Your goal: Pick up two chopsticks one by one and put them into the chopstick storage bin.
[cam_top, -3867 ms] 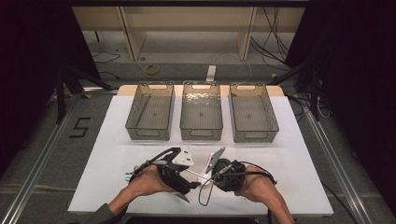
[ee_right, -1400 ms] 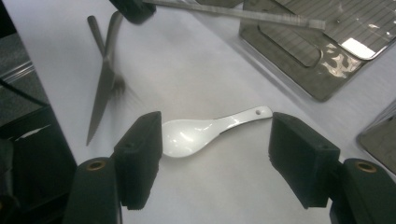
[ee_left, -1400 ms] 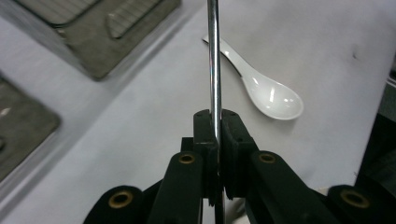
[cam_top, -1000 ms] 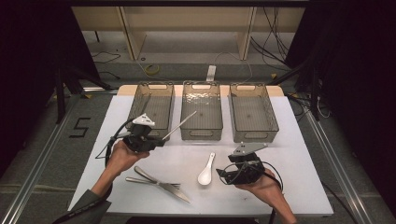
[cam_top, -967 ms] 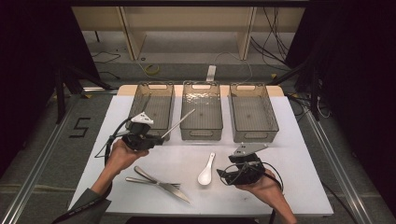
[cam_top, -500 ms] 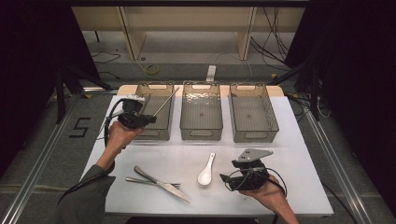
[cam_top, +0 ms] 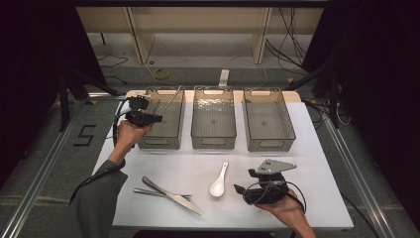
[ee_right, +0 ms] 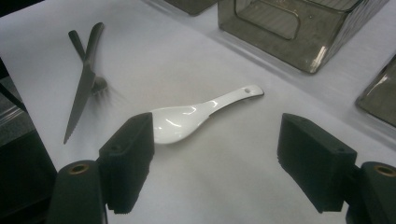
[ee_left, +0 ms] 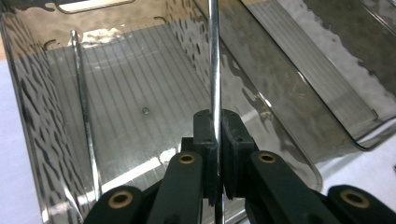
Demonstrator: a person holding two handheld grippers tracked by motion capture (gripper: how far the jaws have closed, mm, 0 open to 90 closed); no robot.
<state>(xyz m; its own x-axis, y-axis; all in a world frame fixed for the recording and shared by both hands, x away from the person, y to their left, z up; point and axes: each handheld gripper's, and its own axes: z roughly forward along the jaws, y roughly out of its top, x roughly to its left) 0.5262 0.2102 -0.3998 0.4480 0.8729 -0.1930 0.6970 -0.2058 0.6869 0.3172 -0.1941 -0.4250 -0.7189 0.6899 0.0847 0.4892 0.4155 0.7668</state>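
While the worktop is cut off below, a thin metal rod, its top out of frame, is held clamped in the left tongs over the left bin. The right tongs, just widened, are held empty near the spoon; the fork is half hidden under the knife.

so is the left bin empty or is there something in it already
Not empty. In the left gripper view one thin metal rod lies inside the left bin, while the left gripper holds another above it.
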